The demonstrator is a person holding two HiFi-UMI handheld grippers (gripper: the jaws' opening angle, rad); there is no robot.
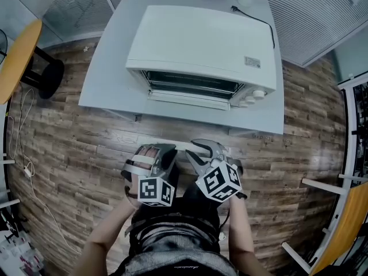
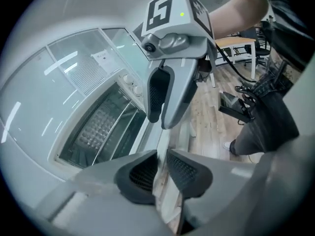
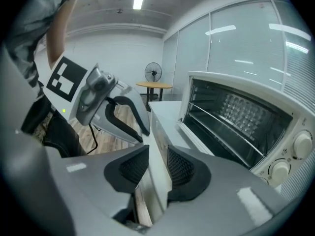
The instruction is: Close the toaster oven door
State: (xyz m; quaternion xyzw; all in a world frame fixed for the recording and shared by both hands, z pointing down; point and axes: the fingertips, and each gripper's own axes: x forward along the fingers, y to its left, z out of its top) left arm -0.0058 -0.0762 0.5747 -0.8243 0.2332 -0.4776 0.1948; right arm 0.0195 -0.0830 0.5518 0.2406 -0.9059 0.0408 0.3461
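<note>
The approach was judged to be in hand, with nothing yet touched. At the left, the left gripper (image 2: 162,156) was held short of the table edge, its jaws parted by a narrow gap with nothing pinched. In the middle, the toaster oven (image 1: 201,45) was set on the grey table (image 1: 109,85), its door (image 1: 188,99) dropped open at the front, well apart from both tools. At the right, the right gripper (image 3: 158,151) was held likewise, its jaws spread wider and empty. Next, a reach forward was judged to be needed, so that the door's front lip could be lifted and swung up shut. One oven, one door, one table and two grippers were counted.
</note>
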